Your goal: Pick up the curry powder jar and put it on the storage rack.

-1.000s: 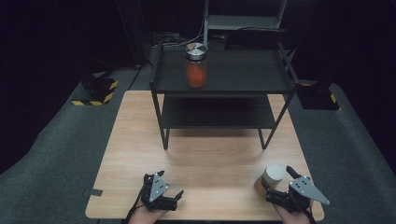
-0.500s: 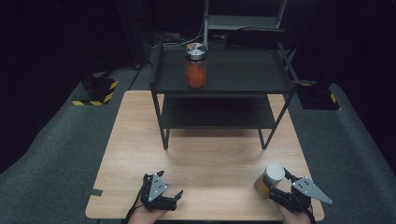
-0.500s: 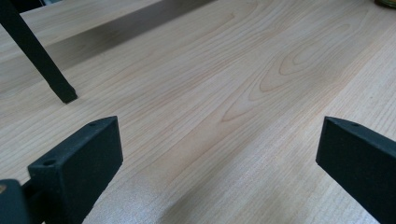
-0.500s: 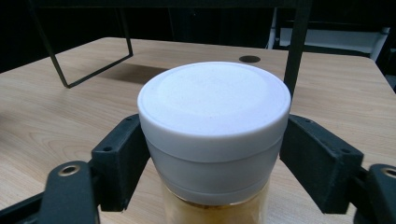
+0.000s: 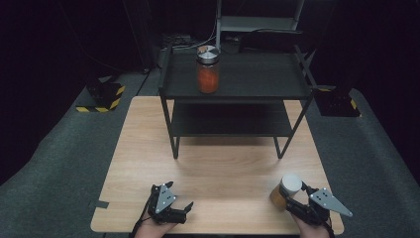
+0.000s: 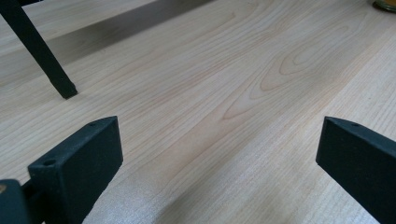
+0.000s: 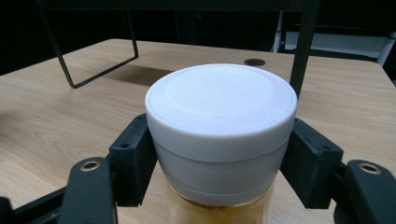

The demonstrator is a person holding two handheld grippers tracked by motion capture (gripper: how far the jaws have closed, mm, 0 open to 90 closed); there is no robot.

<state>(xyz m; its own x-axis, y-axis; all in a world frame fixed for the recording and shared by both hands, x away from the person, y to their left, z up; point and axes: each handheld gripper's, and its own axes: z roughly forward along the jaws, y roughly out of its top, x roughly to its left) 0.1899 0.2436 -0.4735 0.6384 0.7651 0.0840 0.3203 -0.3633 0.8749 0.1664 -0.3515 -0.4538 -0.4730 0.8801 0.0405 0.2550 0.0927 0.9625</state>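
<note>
A jar with a white lid (image 5: 289,184) and tan contents stands near the front right corner of the wooden table (image 5: 223,163). My right gripper (image 5: 293,197) has just been closing with this jar between its jaws. In the right gripper view both pads (image 7: 133,158) now press on the sides of the white lid (image 7: 219,116), so my right gripper (image 7: 219,161) is shut on the jar. My left gripper (image 5: 182,197) rests at the front left of the table. In the left gripper view, my left gripper (image 6: 219,154) is open wide over bare wood.
A black two-level metal rack (image 5: 237,82) stands at the back of the table. On its top shelf is a jar with orange-red contents and a metal lid (image 5: 208,69). One rack leg (image 6: 44,60) shows ahead of the left gripper. Grey carpet surrounds the table.
The right gripper's jaws have closed in from around the white-lidded jar onto its lid. The left gripper has stayed where it was.
</note>
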